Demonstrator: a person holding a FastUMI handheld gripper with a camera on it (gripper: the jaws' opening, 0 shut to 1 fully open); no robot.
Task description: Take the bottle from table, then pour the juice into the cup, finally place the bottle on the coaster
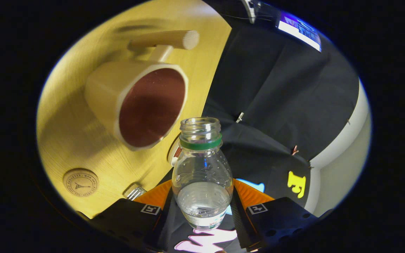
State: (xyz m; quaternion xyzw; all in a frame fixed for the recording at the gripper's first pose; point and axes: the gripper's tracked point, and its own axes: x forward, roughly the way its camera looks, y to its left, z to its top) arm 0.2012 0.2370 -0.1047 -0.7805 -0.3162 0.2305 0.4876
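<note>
The tabletop (83,140), a pale wood surface, is seen steeply tilted, which is read as the claw being rolled over for pouring rather than the furniture leaning. On it the cup (142,102) is stood, cream outside and dark reddish inside, with a straight wooden handle pointing away at about one o'clock from its rim; its mouth is turned toward the camera, so the inside is shown and no liquid can be made out in it. The bottle (202,172) is held between the two fingers of the claw (202,207), which are pressed against its lower body from either side, the grip being kept low so that the neck is left free to reach over the cup. The bottle is clear, uncapped, ringed in green below the mouth, and its open mouth is placed at about five o'clock from the cup's rim, just beside it. A little clear liquid is seen gathered at the base end, so the pour is judged not yet begun or only starting. The round wooden coaster (81,182) is left at about seven o'clock from the cup, well apart, kept free for the final placing.
</note>
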